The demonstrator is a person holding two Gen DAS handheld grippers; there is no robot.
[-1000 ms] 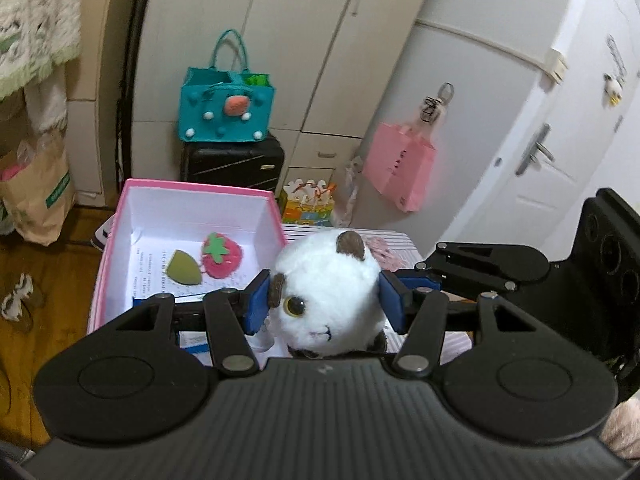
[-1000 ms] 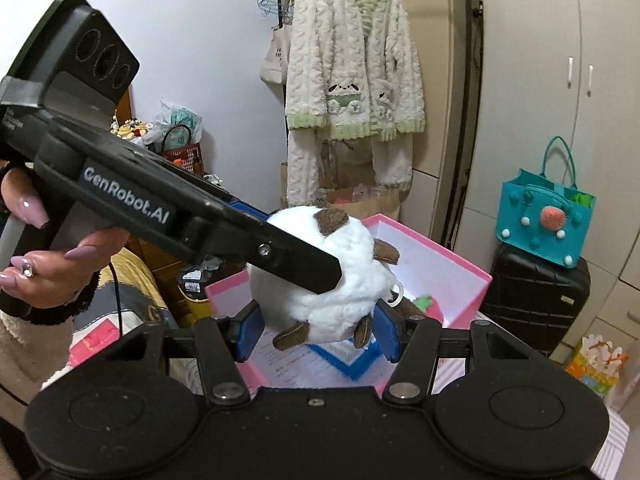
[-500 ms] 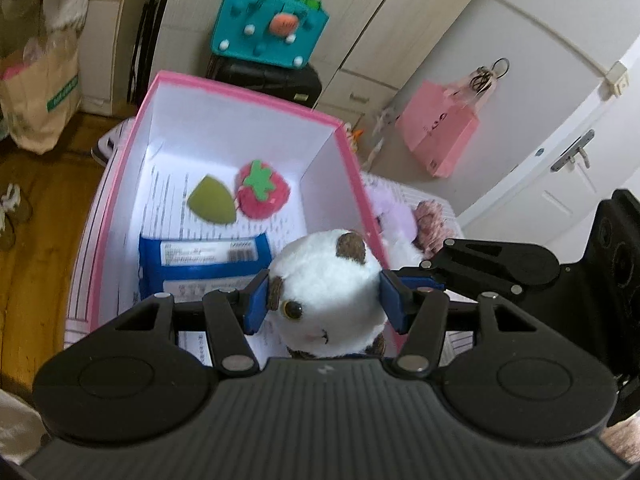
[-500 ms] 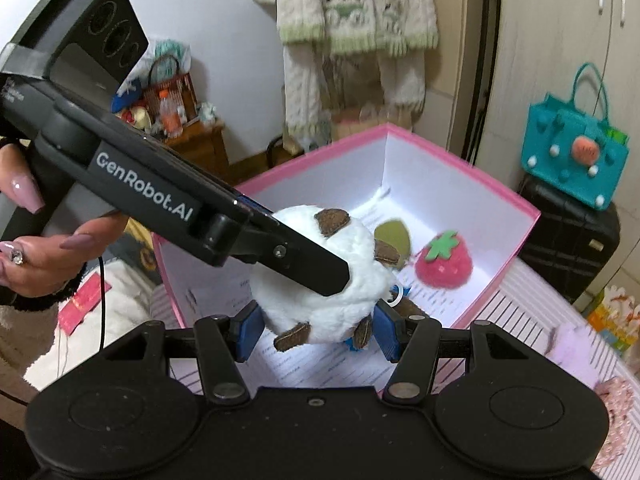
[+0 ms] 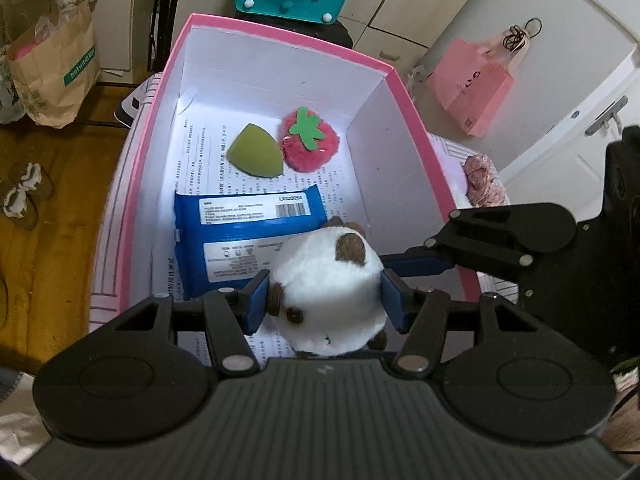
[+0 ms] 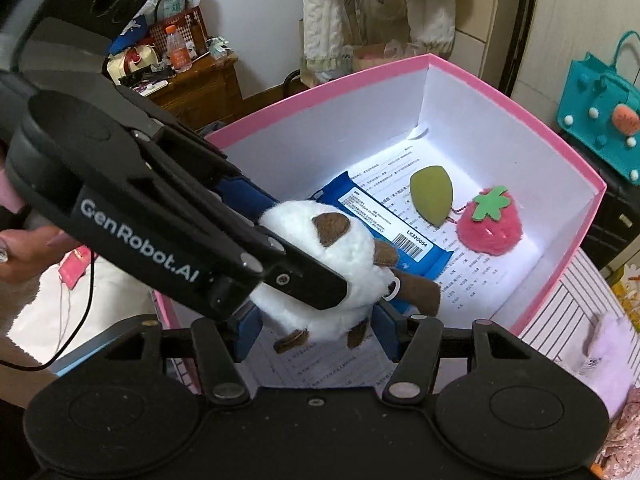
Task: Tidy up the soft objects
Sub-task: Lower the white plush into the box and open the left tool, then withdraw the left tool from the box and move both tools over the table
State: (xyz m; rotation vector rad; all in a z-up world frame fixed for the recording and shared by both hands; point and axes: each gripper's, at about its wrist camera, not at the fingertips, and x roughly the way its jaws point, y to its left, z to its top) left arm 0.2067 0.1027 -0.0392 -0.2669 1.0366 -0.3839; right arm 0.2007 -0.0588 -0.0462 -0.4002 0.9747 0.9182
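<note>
I have the white plush toy (image 5: 326,296) held between both claws above the near end of the pink box (image 5: 404,92), so the step in hand is the deposit. The left gripper (image 5: 324,302) is clamped on it, both blue pads pressed into the fur at its sides. The right gripper (image 6: 316,330) also has the toy between its pads; its jaws have just been opening, and in the right wrist view a gap shows at the left pad while the right pad sits against the fur, so I read that grip as letting go rather than holding.

Inside the box lie a blue packet (image 5: 244,240), a green sponge (image 5: 254,156) and a strawberry plush (image 5: 310,144), the last two touching at the far end. The toy hangs over the packet's near corner; I cannot tell whether it touches it.

In my judgement the next move calls for clearing the right claw, lowering the toy onto the paper-lined floor beside the packet, then releasing the left

Outstanding: a pink fluffy item (image 6: 608,356) and a floral fabric piece (image 5: 482,180) lie outside the box
</note>
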